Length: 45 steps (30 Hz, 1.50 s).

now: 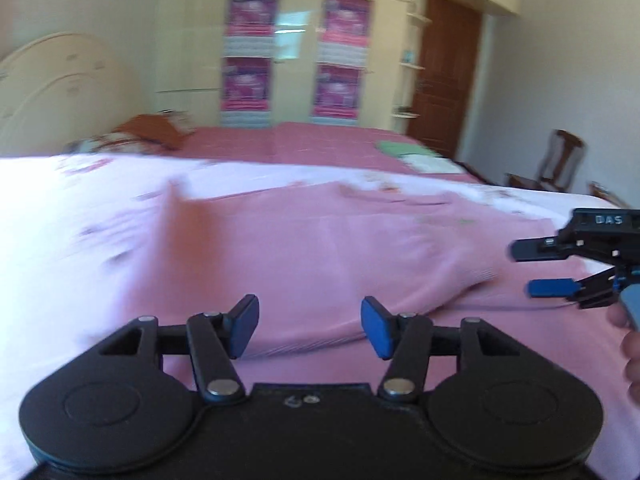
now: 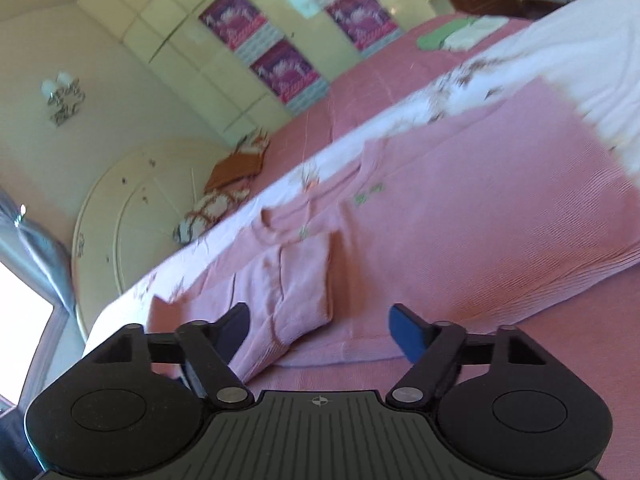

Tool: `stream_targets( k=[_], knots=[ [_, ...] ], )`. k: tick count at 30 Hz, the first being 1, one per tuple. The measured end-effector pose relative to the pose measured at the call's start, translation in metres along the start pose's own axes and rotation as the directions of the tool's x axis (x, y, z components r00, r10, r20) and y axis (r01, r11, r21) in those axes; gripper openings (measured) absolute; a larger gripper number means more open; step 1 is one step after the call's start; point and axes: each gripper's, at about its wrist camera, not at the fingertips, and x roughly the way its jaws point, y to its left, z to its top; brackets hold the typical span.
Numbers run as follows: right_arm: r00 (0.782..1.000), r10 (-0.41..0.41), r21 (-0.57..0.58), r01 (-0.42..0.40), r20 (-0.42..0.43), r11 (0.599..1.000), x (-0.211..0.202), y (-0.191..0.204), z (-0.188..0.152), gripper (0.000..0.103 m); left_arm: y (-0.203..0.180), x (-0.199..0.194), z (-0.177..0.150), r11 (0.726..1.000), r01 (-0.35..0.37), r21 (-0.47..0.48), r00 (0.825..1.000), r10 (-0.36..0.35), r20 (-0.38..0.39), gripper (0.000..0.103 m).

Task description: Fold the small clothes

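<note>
Left wrist view is showing the pink knitted sweater (image 1: 320, 248) lying flat on the white floral bedsheet (image 1: 60, 216). The left gripper (image 1: 309, 330) is hovering above its hem, jaws wide apart, holding nothing. The right gripper (image 1: 532, 270) is likewise standing open and empty beside the sweater.

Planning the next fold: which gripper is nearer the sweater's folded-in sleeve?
Right. The right gripper hovers open just before the folded sleeve; the left gripper faces the pink sweater hem, sleeve unseen.
</note>
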Motion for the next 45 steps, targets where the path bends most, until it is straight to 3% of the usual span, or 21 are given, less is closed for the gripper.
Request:
stream_targets(
  k=[4, 6, 8, 11, 13, 15, 18, 19, 21, 25, 28, 34, 40, 42, 43, 45],
  knots=[
    [0.999, -0.008, -0.009, 0.007, -0.046, 1.0, 0.027, 0.004, -0.004, 0.069, 0.055, -0.002, -0.004, 0.991, -0.096, -0.088, 0.994, 0.091, -0.066, 0.048],
    [0.999, -0.03, -0.024, 0.029, -0.045, 0.999, 0.036, 0.008, -0.001, 0.058, 0.069, 0.007, -0.002, 0.992, -0.094, -0.082, 0.992, 0.087, -0.095, 0.049],
    [0.996, -0.051, -0.046, 0.048, -0.073, 0.998, 0.047, 0.012, 0.004, 0.014, 0.071, 0.019, 0.002, 0.995, -0.073, -0.065, 0.993, 0.066, -0.1, 0.049],
    [0.99, -0.095, -0.123, 0.082, -0.1, 0.989, 0.059, 0.025, 0.009, 0.006, 0.067, 0.038, 0.012, 0.998, -0.057, -0.033, 0.994, 0.054, -0.096, 0.048],
    [0.993, -0.104, -0.222, 0.088, -0.062, 0.971, 0.053, 0.042, 0.012, 0.005, 0.066, 0.041, 0.016, 0.998, -0.059, -0.025, 0.995, 0.057, -0.087, 0.047],
    [0.996, -0.088, -0.264, 0.092, 0.027, 0.96, 0.03, 0.054, 0.018, 0.005, 0.065, 0.039, 0.01, 0.997, -0.068, -0.019, 0.995, 0.067, -0.079, 0.046],
    [0.979, -0.098, -0.296, 0.148, 0.176, 0.944, -0.005, 0.058, 0.024, 0.005, 0.068, 0.034, 0.005, 0.997, -0.076, -0.03, 0.995, 0.074, -0.065, 0.042],
    [0.976, -0.141, -0.32, 0.189, 0.169, 0.928, -0.004, 0.056, 0.022, 0.005, 0.069, 0.033, 0.005, 0.996, -0.077, -0.037, 0.995, 0.074, -0.062, 0.041],
    [0.973, -0.19, -0.281, 0.22, 0.128, 0.934, 0.0, 0.037, 0.02, 0.005, 0.069, 0.033, 0.007, 0.996, -0.078, -0.035, 0.996, 0.076, -0.056, 0.035],
    [0.975, -0.202, -0.209, 0.218, 0.095, 0.953, 0.0, 0.014, 0.014, 0.005, 0.068, 0.028, 0.012, 0.998, -0.058, -0.019, 0.998, 0.058, -0.031, 0.023],
    [0.973, -0.212, -0.228, 0.226, 0.086, 0.947, 0.004, 0.016, 0.01, 0.005, 0.068, 0.037, 0.014, 0.999, -0.053, -0.011, 0.996, 0.052, -0.073, 0.011],
    [0.975, -0.207, -0.227, 0.221, 0.087, 0.949, -0.005, 0.014, 0.007, 0.005, 0.077, 0.04, 0.01, 0.997, -0.053, -0.058, 0.995, 0.049, -0.082, 0.011],
    [0.973, -0.224, -0.199, 0.231, 0.057, 0.952, -0.004, 0.002, -0.004, 0.005, 0.076, 0.045, 0.013, 0.998, -0.045, -0.032, 0.993, 0.041, -0.112, 0.011],
    [0.971, -0.234, -0.199, 0.241, 0.055, 0.95, -0.002, 0.0, -0.006, 0.005, 0.076, 0.041, 0.014, 1.0, -0.024, 0.012, 0.991, 0.025, -0.132, 0.016],
    [0.97, -0.237, -0.195, 0.243, 0.054, 0.95, -0.001, -0.002, -0.005, 0.006, 0.077, 0.036, 0.014, 0.999, -0.026, 0.033, 0.991, 0.031, -0.133, 0.028],
    [0.968, -0.237, -0.179, 0.248, 0.081, 0.952, -0.01, -0.003, 0.0, 0.014, 0.077, 0.017, 0.018, 0.997, -0.019, 0.073, 0.997, 0.024, -0.067, 0.038]
  ],
)
